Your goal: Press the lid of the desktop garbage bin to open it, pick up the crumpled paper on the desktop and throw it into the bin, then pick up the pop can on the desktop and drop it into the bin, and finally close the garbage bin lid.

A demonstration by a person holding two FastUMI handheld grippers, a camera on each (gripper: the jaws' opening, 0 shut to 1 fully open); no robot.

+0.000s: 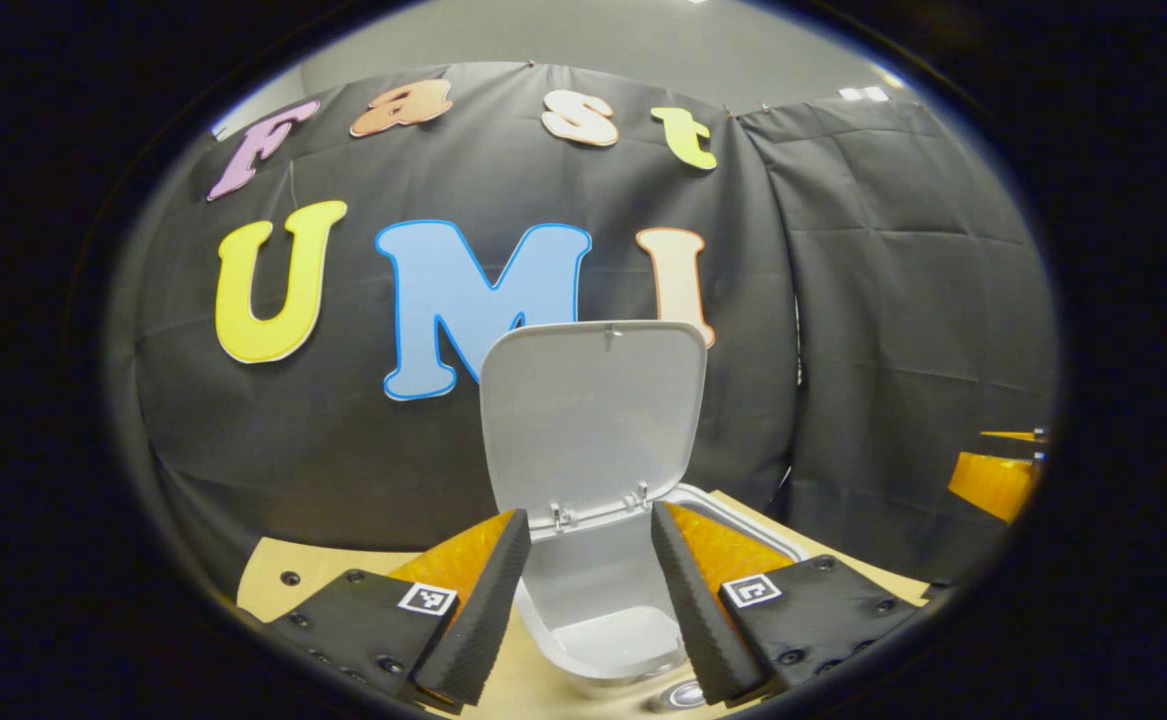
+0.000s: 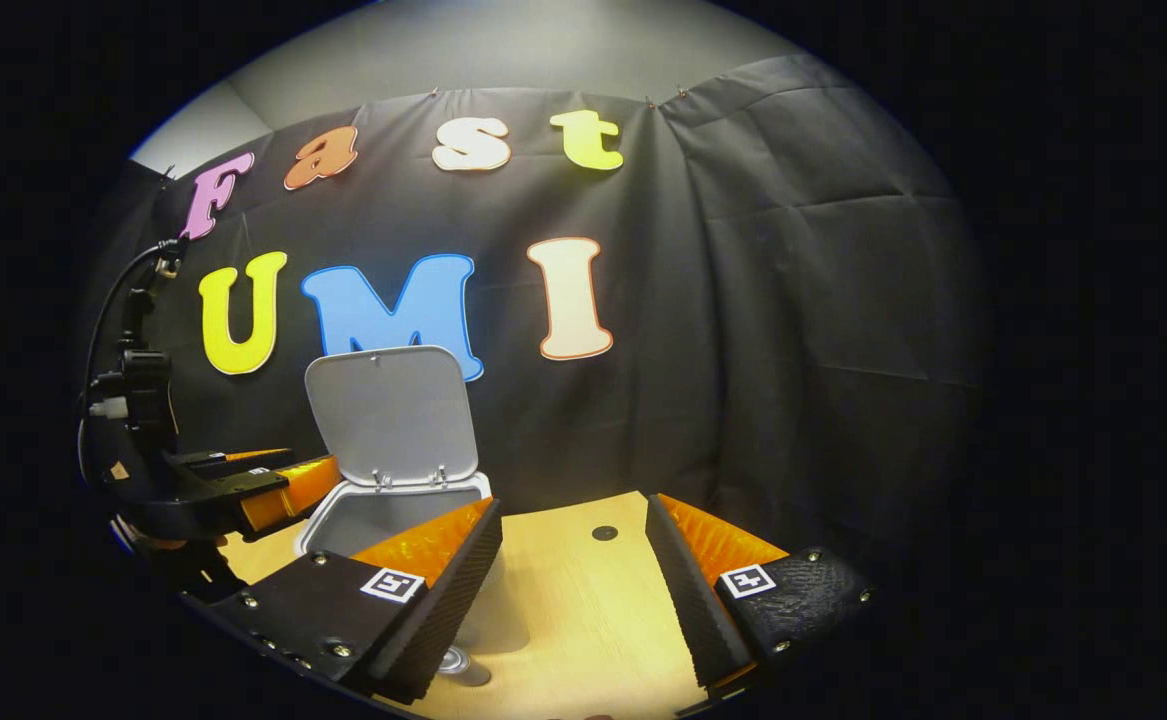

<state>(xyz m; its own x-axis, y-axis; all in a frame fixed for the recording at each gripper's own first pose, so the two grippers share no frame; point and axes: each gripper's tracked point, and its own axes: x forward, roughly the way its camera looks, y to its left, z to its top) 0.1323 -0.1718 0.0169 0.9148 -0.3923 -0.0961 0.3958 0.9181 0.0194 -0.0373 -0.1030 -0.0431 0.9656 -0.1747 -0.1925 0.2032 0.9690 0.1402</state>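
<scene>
The white desktop bin (image 1: 598, 610) stands with its lid (image 1: 593, 410) swung upright. My left gripper (image 1: 590, 515) hovers open just above the bin's mouth, one finger on each side, nothing between them. In the right gripper view the same bin (image 2: 363, 520) and raised lid (image 2: 391, 415) sit at the left, with the left gripper (image 2: 263, 490) over the bin's near side. My right gripper (image 2: 573, 505) is open over the bare wooden table (image 2: 583, 600). A round metallic rim (image 2: 461, 662), perhaps the pop can's top, peeks out by its left finger.
Black cloth walls close the booth behind and to the right of the bin. A small dark hole (image 2: 604, 533) marks the tabletop near the wall. A part of the right gripper (image 1: 993, 475) shows at the far right of the left gripper view.
</scene>
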